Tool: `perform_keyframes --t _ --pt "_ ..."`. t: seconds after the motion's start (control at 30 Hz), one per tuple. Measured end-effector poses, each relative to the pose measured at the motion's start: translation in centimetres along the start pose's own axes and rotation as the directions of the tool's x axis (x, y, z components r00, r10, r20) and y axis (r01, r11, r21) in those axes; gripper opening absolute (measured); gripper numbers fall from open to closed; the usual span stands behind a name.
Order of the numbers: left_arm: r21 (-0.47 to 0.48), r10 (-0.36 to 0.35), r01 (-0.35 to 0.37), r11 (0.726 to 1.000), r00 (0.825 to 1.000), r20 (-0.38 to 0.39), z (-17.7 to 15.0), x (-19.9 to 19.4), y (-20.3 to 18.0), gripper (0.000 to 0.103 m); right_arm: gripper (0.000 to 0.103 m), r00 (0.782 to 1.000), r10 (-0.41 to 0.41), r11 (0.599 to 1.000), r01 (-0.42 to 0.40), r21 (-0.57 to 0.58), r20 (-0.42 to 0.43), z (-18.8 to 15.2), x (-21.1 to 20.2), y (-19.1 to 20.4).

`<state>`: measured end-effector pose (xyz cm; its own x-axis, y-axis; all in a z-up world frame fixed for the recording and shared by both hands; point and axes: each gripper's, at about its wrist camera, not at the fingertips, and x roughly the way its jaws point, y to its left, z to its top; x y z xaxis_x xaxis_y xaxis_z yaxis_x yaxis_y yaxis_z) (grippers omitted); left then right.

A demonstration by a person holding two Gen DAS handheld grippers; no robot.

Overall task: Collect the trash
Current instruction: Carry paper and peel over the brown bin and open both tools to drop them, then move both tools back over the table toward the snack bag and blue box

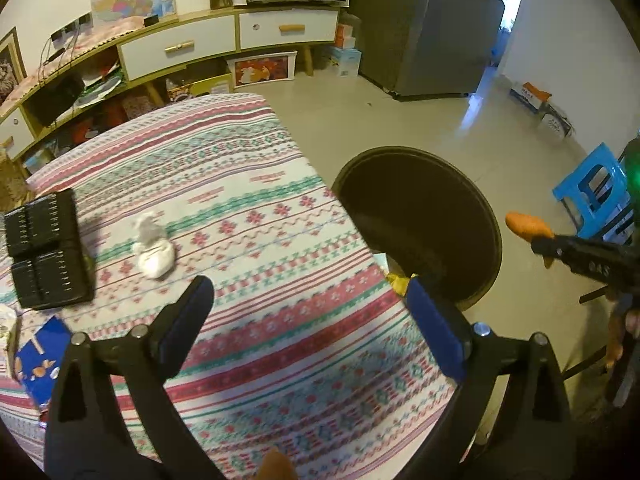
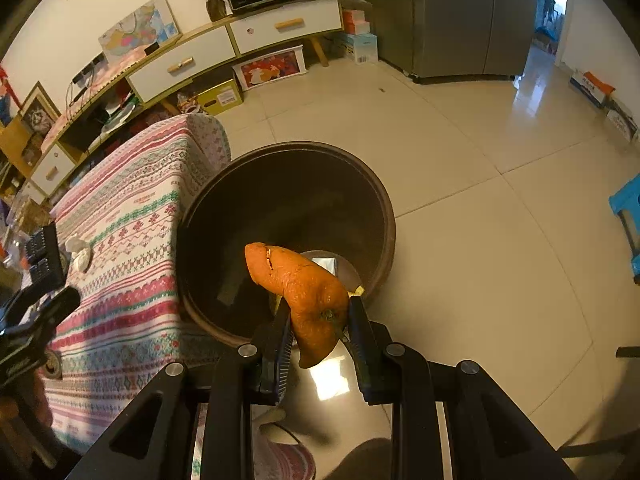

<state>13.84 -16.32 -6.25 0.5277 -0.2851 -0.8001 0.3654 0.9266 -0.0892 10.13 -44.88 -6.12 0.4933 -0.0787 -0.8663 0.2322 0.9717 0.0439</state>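
Observation:
My right gripper point(image 2: 319, 306) is shut on a piece of orange peel point(image 2: 304, 292), which hangs over the near rim of a dark round bin point(image 2: 390, 232) on the floor. A silvery wrapper point(image 2: 326, 264) lies inside the bin. In the left wrist view the same peel point(image 1: 524, 226) and right gripper point(image 1: 538, 242) show to the right of the bin point(image 1: 494, 232). My left gripper point(image 1: 308, 286) stands open over the table's right edge, with nothing between its fingers. A crumpled white tissue point(image 1: 154, 248) lies on the striped tablecloth point(image 1: 260, 200), ahead and left of it.
A black ridged box point(image 1: 44, 248) sits at the table's left, with a blue packet point(image 1: 38, 360) nearer. A blue plastic stool point(image 1: 592, 192) stands right of the bin. A low white-drawered cabinet point(image 1: 180, 46) and a grey fridge point(image 1: 432, 28) line the far side.

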Motion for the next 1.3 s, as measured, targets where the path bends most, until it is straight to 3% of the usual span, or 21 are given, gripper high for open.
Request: perform_keyframes --t 0.37,0.43,0.5,0.53,1.3 --pt "0.012 0.014 -0.014 1.000 1.000 -0.024 -1.7 -2.6 2.6 0.100 0.031 1.000 -0.013 1.000 0.013 -0.001 0.008 1.7 2.2 2.7" --pt "0.010 0.022 -0.021 1.000 1.000 -0.021 -2.1 -3.1 3.3 0.100 0.038 1.000 -0.017 1.000 0.017 0.003 0.021 2.0 2.3 3.2" --pt "0.006 0.026 -0.026 1.000 0.999 -0.021 -2.4 -3.5 3.9 0.100 0.065 0.999 -0.021 1.000 0.021 0.011 0.040 2.1 2.2 3.6" --pt "0.006 0.029 -0.029 1.000 0.999 -0.022 -2.6 -3.8 4.3 0.100 0.068 0.999 -0.019 1.000 0.018 0.014 0.051 2.2 2.1 3.8" --pt "-0.103 0.039 -0.046 0.994 0.997 -0.068 -5.1 -7.0 12.5 0.100 0.074 0.998 0.045 0.998 -0.043 -0.056 0.048 2.3 0.2 10.3"
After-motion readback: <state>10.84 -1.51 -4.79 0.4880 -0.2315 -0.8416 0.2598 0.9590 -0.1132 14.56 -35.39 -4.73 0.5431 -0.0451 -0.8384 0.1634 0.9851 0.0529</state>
